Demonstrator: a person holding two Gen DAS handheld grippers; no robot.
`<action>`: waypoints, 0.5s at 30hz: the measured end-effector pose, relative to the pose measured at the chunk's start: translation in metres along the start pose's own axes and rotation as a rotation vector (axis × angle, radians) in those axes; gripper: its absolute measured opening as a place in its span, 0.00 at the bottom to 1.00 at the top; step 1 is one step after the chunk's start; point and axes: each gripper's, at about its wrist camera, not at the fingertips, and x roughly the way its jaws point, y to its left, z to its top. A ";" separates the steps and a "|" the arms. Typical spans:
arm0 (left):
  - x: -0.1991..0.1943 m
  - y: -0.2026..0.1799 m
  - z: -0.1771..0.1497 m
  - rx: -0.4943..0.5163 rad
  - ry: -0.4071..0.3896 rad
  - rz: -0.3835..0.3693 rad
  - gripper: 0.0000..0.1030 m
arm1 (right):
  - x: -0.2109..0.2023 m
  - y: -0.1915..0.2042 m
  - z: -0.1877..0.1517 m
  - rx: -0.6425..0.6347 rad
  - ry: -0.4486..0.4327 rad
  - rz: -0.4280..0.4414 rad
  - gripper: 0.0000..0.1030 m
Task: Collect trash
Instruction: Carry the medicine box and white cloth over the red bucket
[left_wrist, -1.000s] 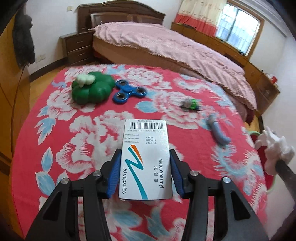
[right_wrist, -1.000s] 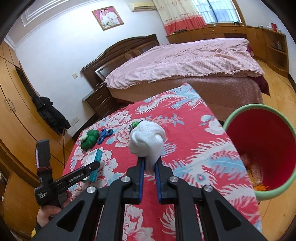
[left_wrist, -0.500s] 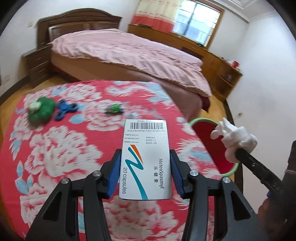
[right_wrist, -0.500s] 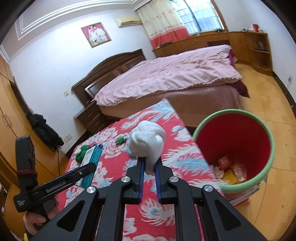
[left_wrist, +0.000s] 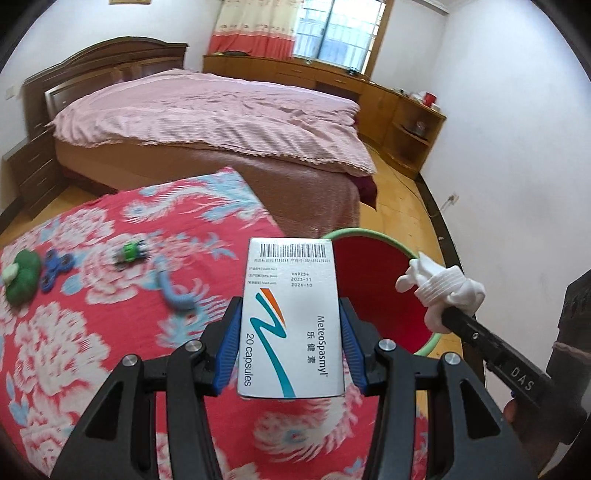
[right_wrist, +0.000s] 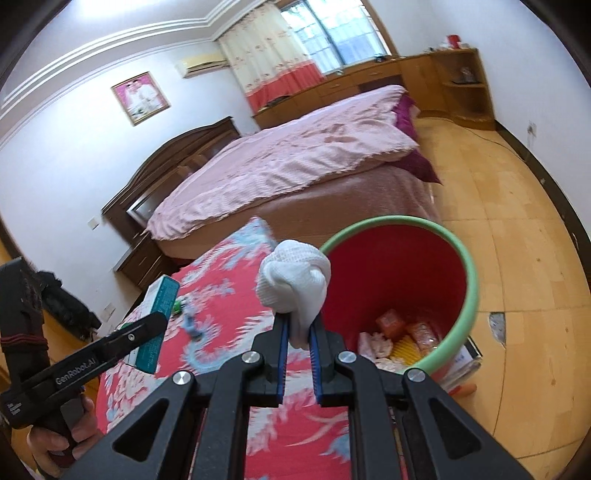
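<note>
Both of my grippers now sit at the table's right edge, swung over from the middle of the floral cloth (left_wrist: 92, 332) where they were a second ago, which I read as the carry nearly done and the drop next. My left gripper (left_wrist: 290, 330) pinches a white capsule box (left_wrist: 291, 317) between its blue pads, barcode end pointing away, with the box above the cloth and just short of the red bin (left_wrist: 373, 295). My right gripper (right_wrist: 298, 341) is pressed tight on a wad of white tissue (right_wrist: 293, 282) held at the bin's near-left rim; the bin (right_wrist: 465, 302) stands on the wooden floor to the right of the table, with wrappers and crumpled paper already at its bottom. Left behind on the cloth, far and to the left, are a green toy (left_wrist: 20, 275), a blue fidget spinner (left_wrist: 55, 264), a small green car (left_wrist: 130, 252) and a blue-grey strip (left_wrist: 175, 291). The two grippers are close together at the rim, so I judge they could crowd each other when releasing.
</note>
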 end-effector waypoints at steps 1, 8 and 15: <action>0.006 -0.006 0.001 0.009 0.005 -0.008 0.49 | 0.001 -0.005 0.001 0.007 0.000 -0.008 0.12; 0.042 -0.040 0.007 0.084 0.036 -0.043 0.49 | 0.016 -0.046 0.004 0.069 0.019 -0.055 0.12; 0.075 -0.066 0.008 0.147 0.080 -0.083 0.49 | 0.029 -0.071 0.001 0.115 0.044 -0.078 0.16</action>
